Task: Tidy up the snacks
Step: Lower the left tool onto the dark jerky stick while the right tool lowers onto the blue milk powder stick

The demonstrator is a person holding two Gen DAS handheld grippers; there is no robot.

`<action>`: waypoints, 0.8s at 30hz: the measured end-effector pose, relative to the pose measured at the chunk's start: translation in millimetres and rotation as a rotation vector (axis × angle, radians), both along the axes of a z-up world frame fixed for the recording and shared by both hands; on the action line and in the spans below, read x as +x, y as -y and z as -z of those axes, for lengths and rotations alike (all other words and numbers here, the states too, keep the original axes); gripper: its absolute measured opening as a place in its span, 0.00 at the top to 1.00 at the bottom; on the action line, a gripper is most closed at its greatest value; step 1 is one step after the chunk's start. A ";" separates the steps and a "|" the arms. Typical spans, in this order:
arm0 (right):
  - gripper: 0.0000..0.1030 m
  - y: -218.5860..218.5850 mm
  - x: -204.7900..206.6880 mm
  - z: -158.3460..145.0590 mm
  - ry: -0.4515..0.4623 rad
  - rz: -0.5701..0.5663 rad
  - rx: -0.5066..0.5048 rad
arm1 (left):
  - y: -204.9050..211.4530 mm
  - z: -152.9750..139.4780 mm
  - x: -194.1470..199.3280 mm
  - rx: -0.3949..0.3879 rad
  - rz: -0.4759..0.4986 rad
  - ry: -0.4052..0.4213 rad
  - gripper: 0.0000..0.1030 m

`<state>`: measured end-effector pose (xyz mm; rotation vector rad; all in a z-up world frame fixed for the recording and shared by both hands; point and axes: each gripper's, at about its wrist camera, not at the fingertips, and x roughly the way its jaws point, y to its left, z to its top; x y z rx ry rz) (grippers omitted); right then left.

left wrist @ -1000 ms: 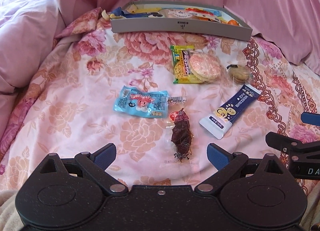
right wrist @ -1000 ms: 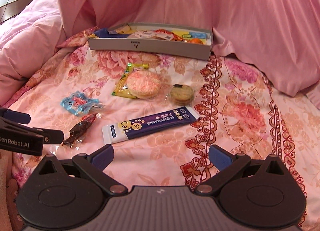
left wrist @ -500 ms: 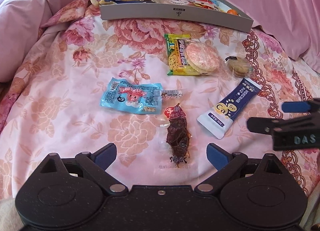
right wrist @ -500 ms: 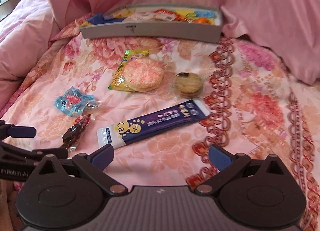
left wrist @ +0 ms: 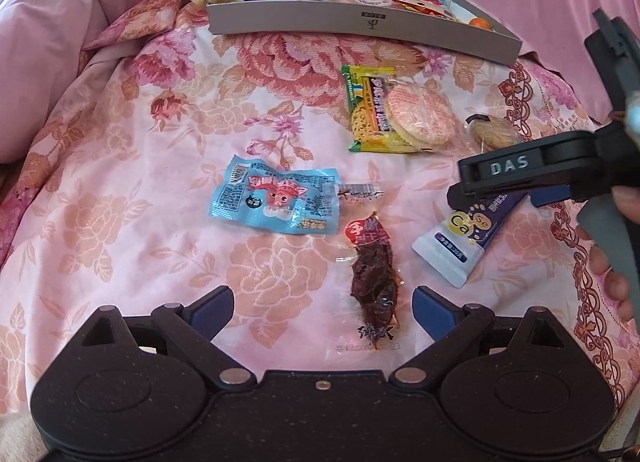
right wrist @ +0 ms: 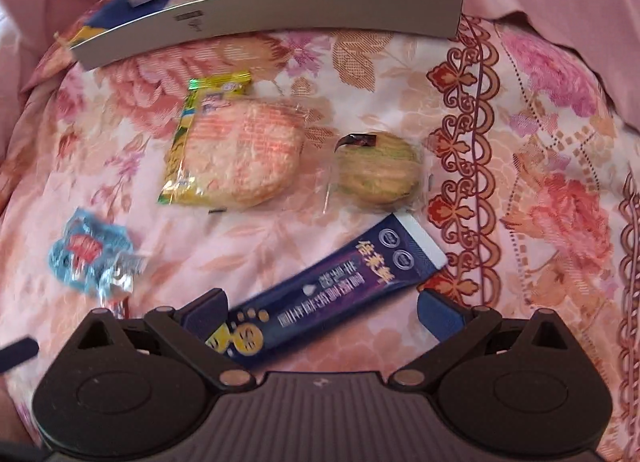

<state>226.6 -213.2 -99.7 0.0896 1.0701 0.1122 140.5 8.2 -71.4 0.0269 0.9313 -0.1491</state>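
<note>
Loose snacks lie on a floral bedspread. My left gripper (left wrist: 322, 308) is open, its jaws straddling the near end of a clear packet of dark dried meat (left wrist: 374, 282). A light blue packet (left wrist: 276, 200) lies just beyond it. My right gripper (right wrist: 322, 312) is open and low over a dark blue stick pack (right wrist: 332, 294), which lies between its jaws; it also shows in the left wrist view (left wrist: 466, 238). Beyond lie a pink round cracker (right wrist: 244, 158) on a yellow packet (right wrist: 200, 118) and a small round cake (right wrist: 378, 168). A grey tray (right wrist: 320, 12) holds several snacks.
Pink bedding rises behind the tray (left wrist: 360, 24) and at both sides. The right gripper's body (left wrist: 532, 172) and the hand holding it fill the right edge of the left wrist view. A patterned border (right wrist: 464, 142) runs down the bedspread right of the snacks.
My right gripper has moved forward and down over the blue stick pack, which now lies between its jaws. My left gripper has edged forward over the dried meat packet.
</note>
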 end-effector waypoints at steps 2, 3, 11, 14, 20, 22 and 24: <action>0.00 -5.6 2.4 4.0 0.000 0.003 -0.022 | -2.5 0.3 0.7 -0.003 -0.011 -0.005 0.07; 0.00 -8.3 2.9 6.3 0.002 0.000 -0.040 | -3.5 0.4 1.0 -0.005 -0.015 -0.008 0.07; 0.00 -10.5 -5.2 9.8 0.036 -0.082 -0.101 | -4.3 0.2 1.8 -0.006 -0.023 -0.012 0.07; 0.00 -10.8 -9.3 8.5 0.047 -0.110 -0.126 | -3.7 0.1 1.0 -0.004 -0.021 -0.007 0.07; 0.01 0.8 -22.1 1.4 0.057 -0.152 -0.161 | -2.3 0.5 -0.2 0.007 -0.013 -0.003 0.07; 0.01 5.3 -28.1 -1.1 0.064 -0.170 -0.180 | -2.0 0.6 -0.5 0.010 -0.010 -0.004 0.07; 0.00 9.3 -34.5 -2.6 0.077 -0.192 -0.208 | -1.4 0.6 -0.3 0.012 -0.008 -0.004 0.07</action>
